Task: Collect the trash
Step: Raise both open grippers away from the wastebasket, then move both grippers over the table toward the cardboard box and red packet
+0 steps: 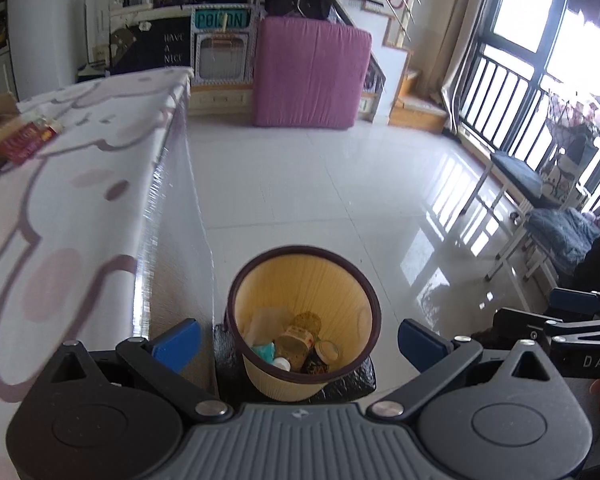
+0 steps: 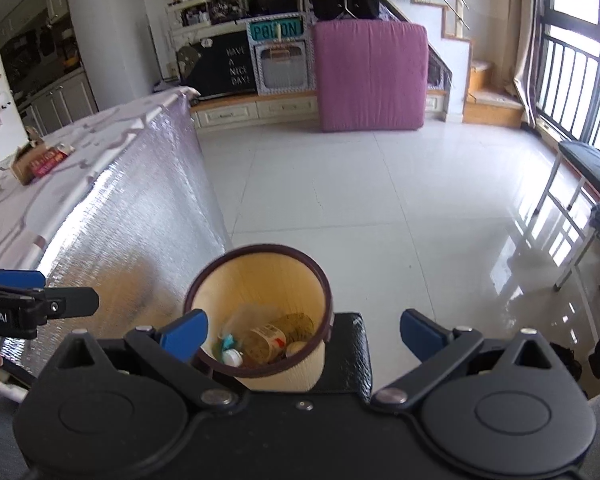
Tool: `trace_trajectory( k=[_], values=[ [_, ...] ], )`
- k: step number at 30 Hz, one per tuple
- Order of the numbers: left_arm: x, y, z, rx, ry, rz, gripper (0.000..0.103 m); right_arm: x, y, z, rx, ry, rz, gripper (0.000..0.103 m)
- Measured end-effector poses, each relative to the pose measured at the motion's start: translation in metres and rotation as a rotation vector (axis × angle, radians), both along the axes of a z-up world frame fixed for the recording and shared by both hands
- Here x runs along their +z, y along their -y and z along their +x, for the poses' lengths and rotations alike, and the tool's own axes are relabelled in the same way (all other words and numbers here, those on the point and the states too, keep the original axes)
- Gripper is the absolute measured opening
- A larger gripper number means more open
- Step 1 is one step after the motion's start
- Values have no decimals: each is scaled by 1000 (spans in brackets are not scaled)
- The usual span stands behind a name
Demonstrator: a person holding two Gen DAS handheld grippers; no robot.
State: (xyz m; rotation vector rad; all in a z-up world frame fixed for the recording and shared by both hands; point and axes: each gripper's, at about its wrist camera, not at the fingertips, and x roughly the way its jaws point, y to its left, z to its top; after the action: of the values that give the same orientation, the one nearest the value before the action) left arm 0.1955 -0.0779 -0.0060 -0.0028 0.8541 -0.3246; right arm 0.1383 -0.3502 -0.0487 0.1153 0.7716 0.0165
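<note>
A round yellow plastic waste bin with a dark brown rim (image 1: 303, 320) stands on a black textured mat (image 1: 352, 376) on the white tiled floor (image 1: 320, 184), just beside the hanging edge of a surface covered with a white cloth printed with pink and purple cartoon shapes (image 1: 72, 208). Inside the bin lie a clear plastic jar with a red-and-white label (image 1: 296, 342), a crumpled teal wrapper (image 1: 265, 351), a small white cap (image 1: 281, 363) and a dark patterned can (image 1: 318, 362).

In the left wrist view the bin sits between and just ahead of the left claw (image 1: 296, 344), whose blue-tipped fingers are spread wide and hold nothing. The right claw (image 2: 302, 338) is likewise spread wide and empty, with the bin toward its left finger (image 2: 184, 340).

Farther along the surface rest a brown cardboard box (image 2: 22, 162) and a red packet (image 2: 48, 160). A pink upright mattress (image 1: 312, 72) leans well beyond the bin.
</note>
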Motion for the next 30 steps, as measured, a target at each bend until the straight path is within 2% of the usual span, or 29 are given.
trace_trajectory(
  k=[14, 25, 30],
  values=[
    [37, -83, -23, 157, 113, 0, 103, 33, -65, 4, 133, 123, 1, 103],
    [44, -168, -33, 323, 152, -26, 103, 55, -137, 25, 279, 200, 8, 103],
    [48, -207, -25, 385, 172, -31, 103, 59, -178, 40, 349, 224, -12, 103]
  ],
)
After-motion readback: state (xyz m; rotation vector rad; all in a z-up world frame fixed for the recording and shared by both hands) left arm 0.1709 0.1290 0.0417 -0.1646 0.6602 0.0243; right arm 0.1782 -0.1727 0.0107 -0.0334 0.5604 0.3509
